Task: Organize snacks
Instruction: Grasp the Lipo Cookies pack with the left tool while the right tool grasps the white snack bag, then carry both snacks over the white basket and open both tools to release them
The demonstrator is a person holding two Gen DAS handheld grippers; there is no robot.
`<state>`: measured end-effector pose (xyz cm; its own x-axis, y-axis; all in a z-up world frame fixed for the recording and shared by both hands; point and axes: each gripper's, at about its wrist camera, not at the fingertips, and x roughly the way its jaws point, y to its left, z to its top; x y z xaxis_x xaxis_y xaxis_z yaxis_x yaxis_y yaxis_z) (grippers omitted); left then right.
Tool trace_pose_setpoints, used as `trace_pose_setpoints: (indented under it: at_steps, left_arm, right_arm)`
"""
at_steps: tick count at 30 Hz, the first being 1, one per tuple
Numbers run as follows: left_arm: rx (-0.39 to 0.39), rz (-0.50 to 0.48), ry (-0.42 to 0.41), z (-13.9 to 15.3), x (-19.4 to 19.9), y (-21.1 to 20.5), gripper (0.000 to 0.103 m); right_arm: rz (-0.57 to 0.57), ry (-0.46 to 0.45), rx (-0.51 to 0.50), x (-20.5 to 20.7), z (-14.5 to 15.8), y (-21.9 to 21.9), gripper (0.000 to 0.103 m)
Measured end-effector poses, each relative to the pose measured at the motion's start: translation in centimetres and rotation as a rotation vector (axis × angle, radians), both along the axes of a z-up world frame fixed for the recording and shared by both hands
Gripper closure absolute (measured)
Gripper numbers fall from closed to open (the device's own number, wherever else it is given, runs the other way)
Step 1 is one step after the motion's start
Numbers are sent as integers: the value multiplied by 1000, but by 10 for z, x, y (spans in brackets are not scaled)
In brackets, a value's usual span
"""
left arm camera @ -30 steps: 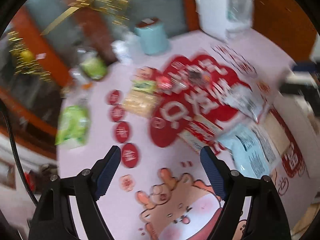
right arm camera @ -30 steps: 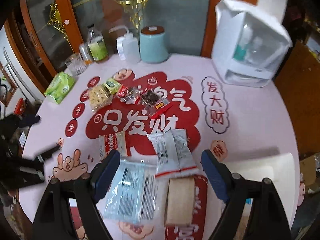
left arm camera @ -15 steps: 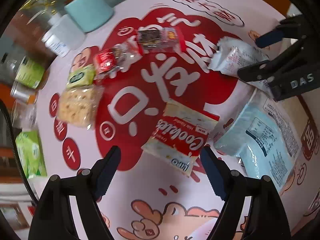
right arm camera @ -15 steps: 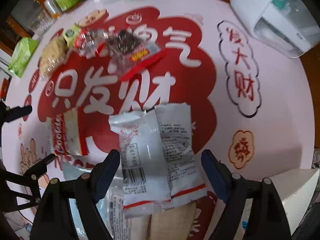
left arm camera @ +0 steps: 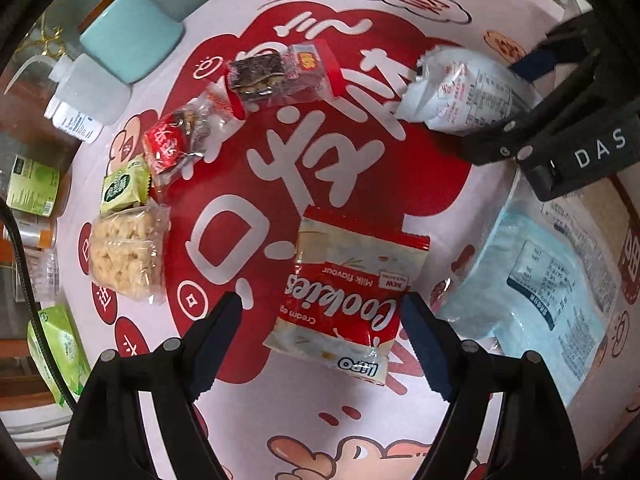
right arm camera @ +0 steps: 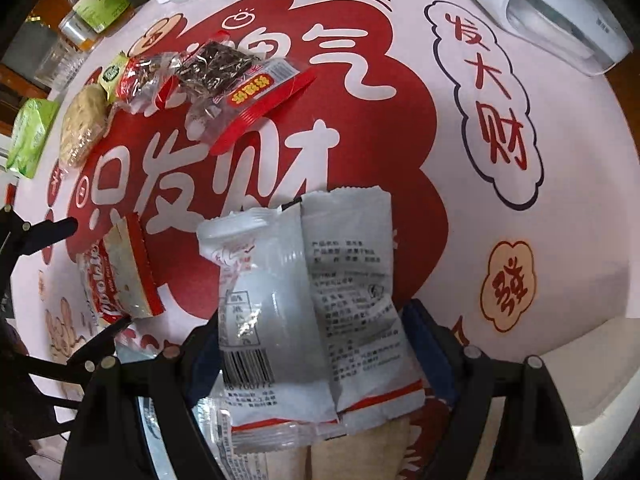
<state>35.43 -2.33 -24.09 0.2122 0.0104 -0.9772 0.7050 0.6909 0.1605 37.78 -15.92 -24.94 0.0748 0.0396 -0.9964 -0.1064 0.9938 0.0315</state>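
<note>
A red-and-white cookies packet (left arm camera: 344, 292) lies flat on the printed tablecloth (left arm camera: 360, 176). My left gripper (left arm camera: 320, 340) points down over it, open, its lower end between the fingers; the left finger stands clear of it. Two white snack packets (right arm camera: 308, 292) lie side by side, one partly over the other. My right gripper (right arm camera: 312, 340) straddles them from above with its jaws closing; I see no firm pinch. In the left wrist view the right gripper (left arm camera: 500, 108) flanks the white packets (left arm camera: 460, 92). The right wrist view has the left gripper (right arm camera: 88, 276) around the cookies packet (right arm camera: 120, 276).
A pale blue packet (left arm camera: 532, 292) lies right of the cookies. A dark bar packet (left arm camera: 276, 72), red packet (left arm camera: 172, 144), small green packet (left arm camera: 122, 188) and rice crisp packet (left arm camera: 124, 256) line the left. A teal canister (left arm camera: 128, 36), bottles and white appliance (right arm camera: 560, 12) stand behind.
Both grippers have come down close to the table. The left now brackets the cookies packet, the right the white packets, and the right jaws have narrowed slightly.
</note>
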Motion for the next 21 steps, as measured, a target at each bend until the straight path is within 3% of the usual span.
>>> trace_pose_setpoints:
  at_steps: [2,4,5,7,12,21]
  left_arm:
    - [-8,-12,-7,0,-1,-1,31]
    - [-42,-8,27,3,-2,-3,54]
    - [-45,-1,23,4,-6,-3,56]
    - [-35,11,-9,6,-11,-4,57]
    - [-21,90,-51,13,-25,-4,58]
    - [-170,269,-123,75,-58,22,58]
  right_arm:
    - [5,-19,-22,0,-1,2,26]
    - [-4,-45,-29,-1,1,3,33]
    - [-13,-58,-24,-3,3,3,36]
    - [-29,-90,-12,-5,7,-1,42]
    - [-40,-159,-26,-26,26,2,44]
    - [-130,-360,126,-84,98,-4,44]
